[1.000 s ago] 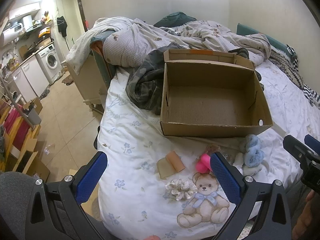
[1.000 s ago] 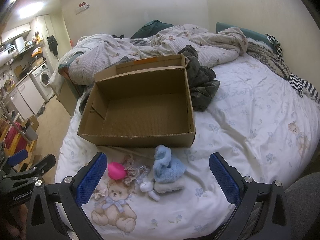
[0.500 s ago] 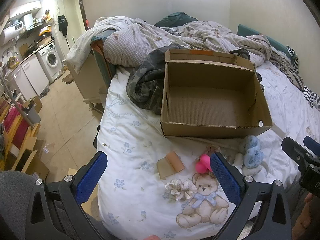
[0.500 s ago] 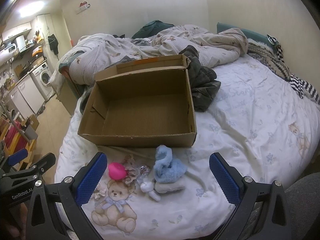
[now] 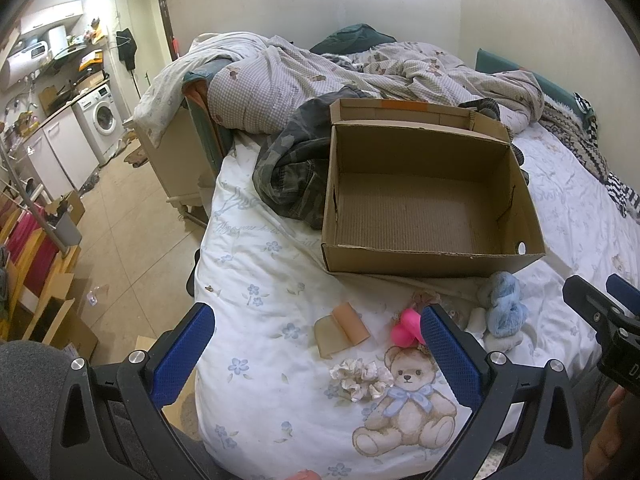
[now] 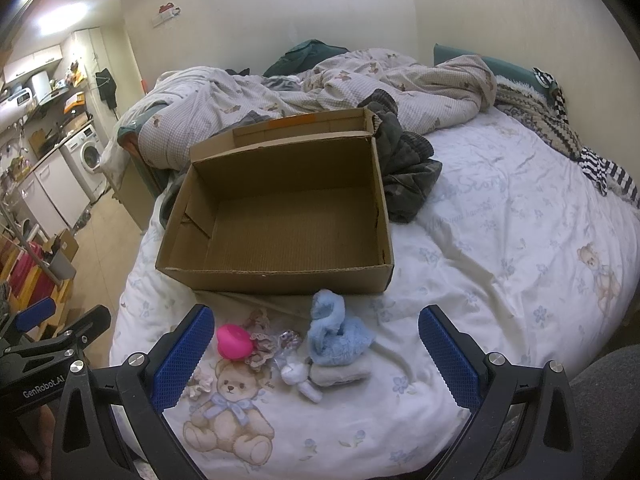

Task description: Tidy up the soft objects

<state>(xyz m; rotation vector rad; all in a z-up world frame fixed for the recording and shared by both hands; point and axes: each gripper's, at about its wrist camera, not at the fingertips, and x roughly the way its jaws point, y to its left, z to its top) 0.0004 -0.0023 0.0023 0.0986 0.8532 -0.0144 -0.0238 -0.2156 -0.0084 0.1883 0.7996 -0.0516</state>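
Washing machine [image 5: 105, 117], rumpled duvet [image 5: 360, 68], camouflage garment [image 5: 296, 168]

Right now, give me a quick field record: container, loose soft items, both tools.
container: cardboard box, open, nothing inside, on the bed
loose items: blue fluffy item, pink round item, cream scrunchie, peach and tan folded pieces
item location: on the sheet in front of the box, none in it
left tool: open, holding nothing
right tool: open, holding nothing
progress: nothing boxed yet
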